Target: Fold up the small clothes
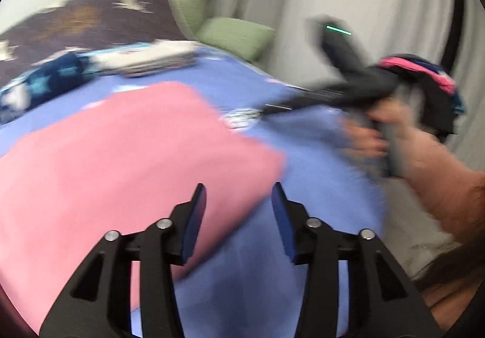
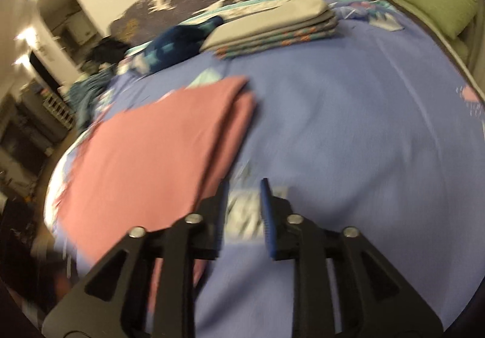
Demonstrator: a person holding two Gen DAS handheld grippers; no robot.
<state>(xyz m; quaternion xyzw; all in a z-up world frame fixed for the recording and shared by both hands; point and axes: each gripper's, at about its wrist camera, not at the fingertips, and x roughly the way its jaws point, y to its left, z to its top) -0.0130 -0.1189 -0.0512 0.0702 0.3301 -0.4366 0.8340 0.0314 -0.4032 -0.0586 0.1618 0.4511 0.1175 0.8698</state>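
Left gripper (image 1: 239,210): our jaws stand spread, holding nothing, above the near corner of the pink garment (image 1: 121,162).
Right gripper (image 2: 244,201): jaws parted and empty, just beside the garment's folded edge (image 2: 236,113).
Garment: folded flat on the blue sheet (image 2: 348,131).
Step, we judge: release done; we lift straight off without dragging the fold.
Beyond: folded stack (image 2: 272,31) for placing.

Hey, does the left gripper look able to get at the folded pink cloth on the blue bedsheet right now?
Probably yes. The left gripper is open and empty, hovering by the folded pink cloth, whose near edge lies bare on the blue bedsheet with nothing between them.
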